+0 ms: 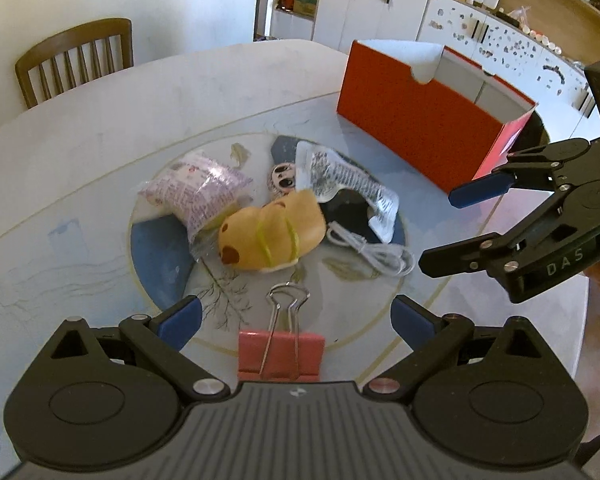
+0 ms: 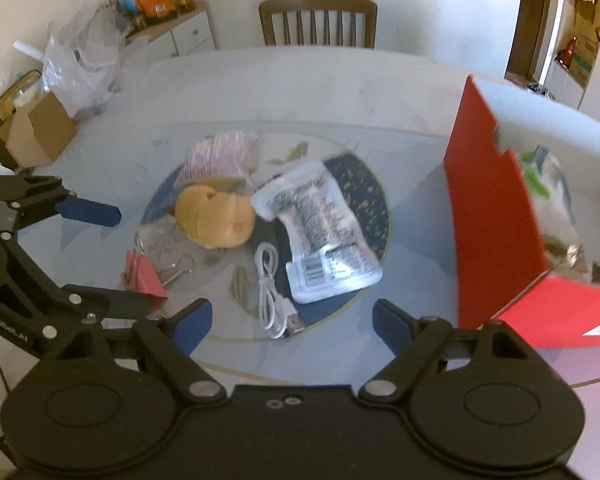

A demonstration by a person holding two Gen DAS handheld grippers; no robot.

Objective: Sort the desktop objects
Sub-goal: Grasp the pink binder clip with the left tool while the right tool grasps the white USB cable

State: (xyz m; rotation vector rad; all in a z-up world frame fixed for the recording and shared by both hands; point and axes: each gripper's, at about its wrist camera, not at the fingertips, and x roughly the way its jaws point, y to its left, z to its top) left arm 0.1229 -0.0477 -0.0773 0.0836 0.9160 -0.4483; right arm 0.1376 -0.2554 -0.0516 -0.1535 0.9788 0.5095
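Observation:
A pink binder clip [image 1: 281, 354] lies on the table between the fingers of my open left gripper [image 1: 296, 322]; it also shows in the right wrist view [image 2: 144, 274]. Beyond it lie a yellow plush toy [image 1: 270, 236], a purple snack packet [image 1: 196, 192], a clear printed pouch [image 1: 346, 184], a round cartoon badge [image 1: 282, 178] and a coiled white cable [image 1: 374, 254]. My right gripper [image 2: 292, 326] is open and empty above the white cable [image 2: 274, 296], beside the red box [image 2: 496, 224]. The pouch [image 2: 320, 236] and plush [image 2: 216, 216] lie ahead of it.
The red box [image 1: 416, 120] stands open at the table's right, with packets inside [image 2: 548, 188]. A wooden chair [image 1: 76, 60] stands at the far edge. A cardboard box [image 2: 36, 130] and plastic bags [image 2: 84, 60] sit left of the table.

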